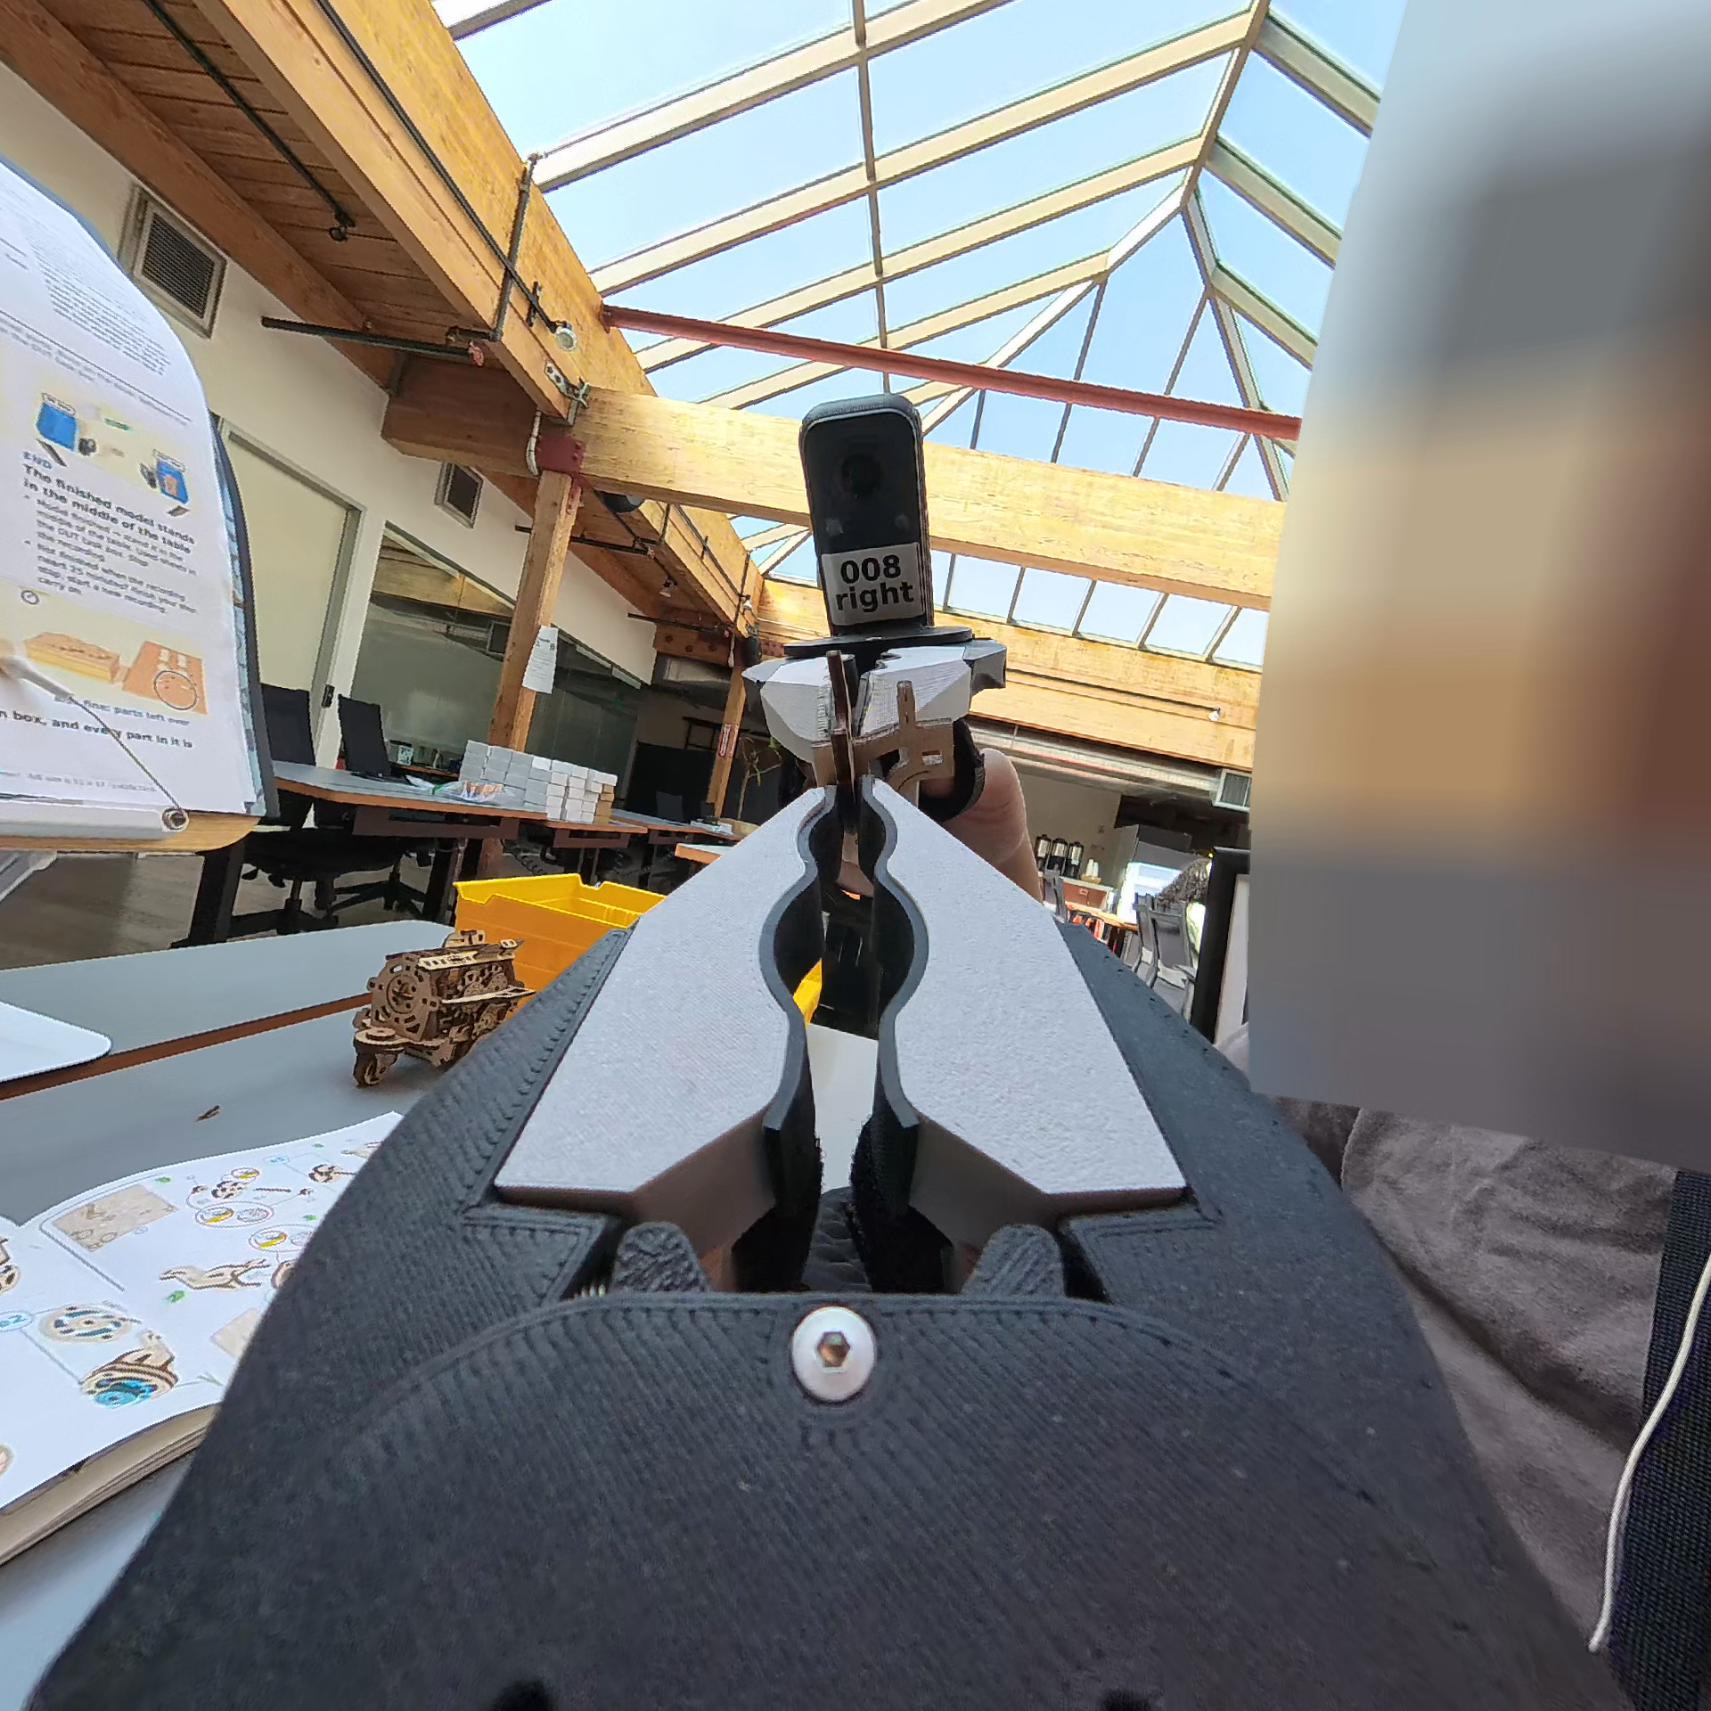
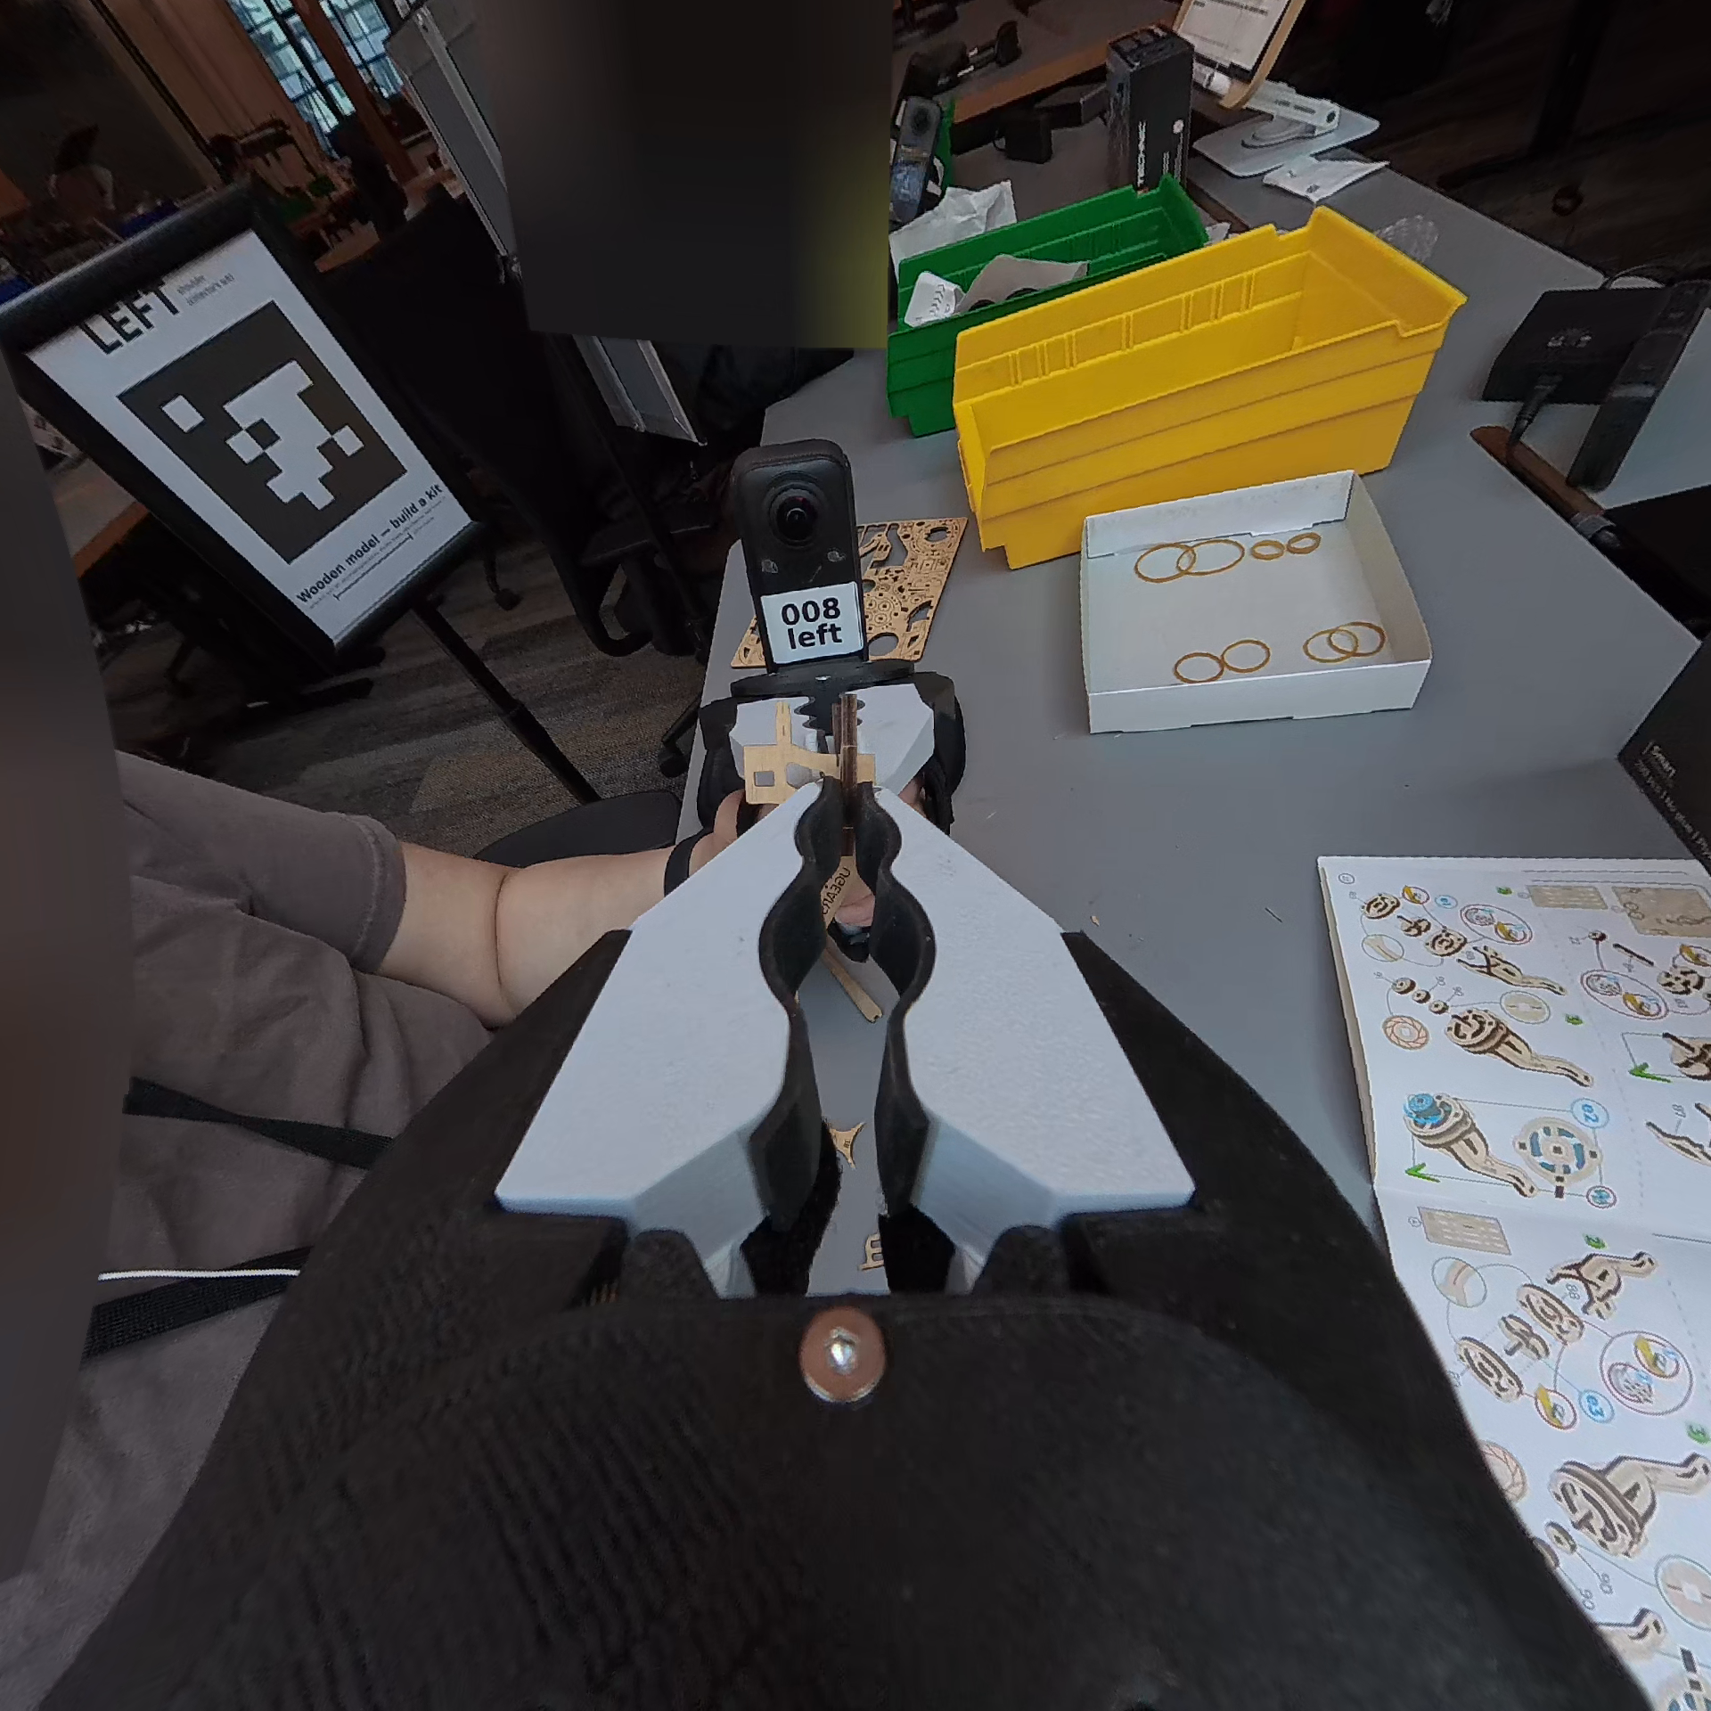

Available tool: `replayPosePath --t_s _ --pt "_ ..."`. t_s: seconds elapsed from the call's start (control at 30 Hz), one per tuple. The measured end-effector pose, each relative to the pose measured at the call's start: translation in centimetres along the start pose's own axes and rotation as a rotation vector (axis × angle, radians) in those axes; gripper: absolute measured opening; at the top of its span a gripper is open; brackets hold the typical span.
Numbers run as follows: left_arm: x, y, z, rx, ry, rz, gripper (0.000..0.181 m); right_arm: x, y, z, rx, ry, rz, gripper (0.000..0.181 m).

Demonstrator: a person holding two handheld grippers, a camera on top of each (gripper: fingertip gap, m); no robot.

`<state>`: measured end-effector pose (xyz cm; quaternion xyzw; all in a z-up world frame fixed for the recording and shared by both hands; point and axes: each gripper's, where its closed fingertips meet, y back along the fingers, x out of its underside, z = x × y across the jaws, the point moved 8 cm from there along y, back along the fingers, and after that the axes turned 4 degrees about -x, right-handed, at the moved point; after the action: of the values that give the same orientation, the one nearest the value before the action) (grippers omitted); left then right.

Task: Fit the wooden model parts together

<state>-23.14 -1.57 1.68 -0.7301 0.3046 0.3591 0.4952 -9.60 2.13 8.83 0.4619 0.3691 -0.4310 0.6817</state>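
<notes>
In the left wrist view, the left gripper [image 1: 850, 798] points up at mid-frame, its jaws clamped edge-on on a thin wooden part [image 1: 841, 731], which meets the right gripper [image 1: 880, 718] head-on. In the right wrist view, the right gripper [image 2: 844, 798] pinches a second flat piece [image 2: 844, 741] at centre, crossing the notched part [image 2: 787, 761]; a forearm [image 2: 546, 912] reaches in from the left.

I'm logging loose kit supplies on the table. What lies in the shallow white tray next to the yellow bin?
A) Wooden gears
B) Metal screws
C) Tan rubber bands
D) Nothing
C: in the right wrist view, the white tray beside the yellow bin holds several thin tan rubber bands lying loose on its floor.
</notes>
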Motion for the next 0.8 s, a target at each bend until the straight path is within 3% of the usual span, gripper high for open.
replayPosePath --t_s 0.8 --pt "-0.30 0.37 0.17 -0.095 -0.051 -0.025 0.000 -0.27 -0.70 0.32 0.130 0.127 -0.007 0.001"
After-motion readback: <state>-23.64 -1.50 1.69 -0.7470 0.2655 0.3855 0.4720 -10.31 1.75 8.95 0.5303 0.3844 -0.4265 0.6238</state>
